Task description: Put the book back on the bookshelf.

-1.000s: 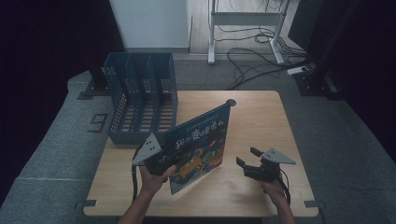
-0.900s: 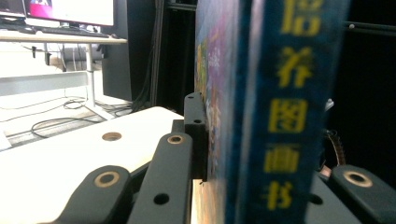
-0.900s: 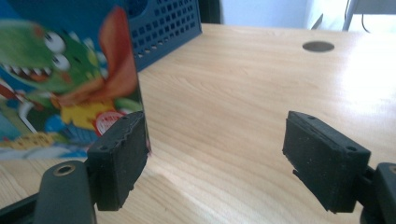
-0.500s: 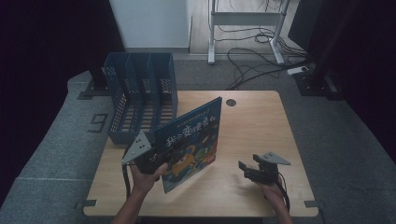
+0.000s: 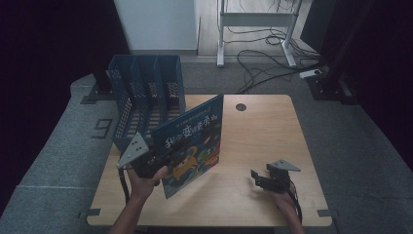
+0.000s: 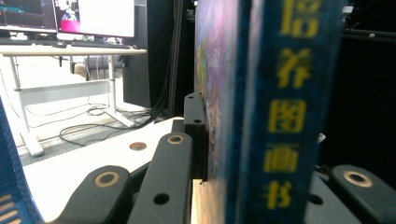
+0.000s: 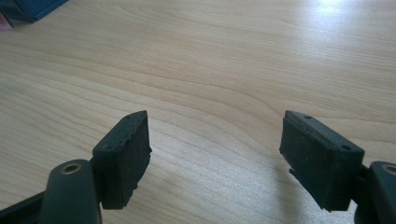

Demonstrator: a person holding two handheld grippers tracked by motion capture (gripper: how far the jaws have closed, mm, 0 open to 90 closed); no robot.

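A blue picture book (image 5: 192,141) with yellow lettering stands tilted on edge above the left half of the wooden table (image 5: 263,131). My left gripper (image 5: 163,158) is shut on its lower left edge. In the left gripper view the book's spine (image 6: 285,116) rises between the jaws of the left gripper (image 6: 252,154), with one black pad (image 6: 196,135) pressed on the cover. A blue slotted file rack (image 5: 146,92) stands just behind the book at the table's back left. My right gripper (image 5: 258,176) hangs open low over the front right of the table, and in its own view the right gripper (image 7: 215,154) has bare wood between its pads.
A round cable hole (image 5: 240,107) sits near the table's back edge. Cables and a white metal frame (image 5: 255,19) lie on the floor beyond. A corner of the blue rack (image 7: 28,9) is at the top left of the right gripper view.
My left hand has carried the book up and to the left, nearer the rack, and stood it more upright. The right gripper has sunk a little toward the table.
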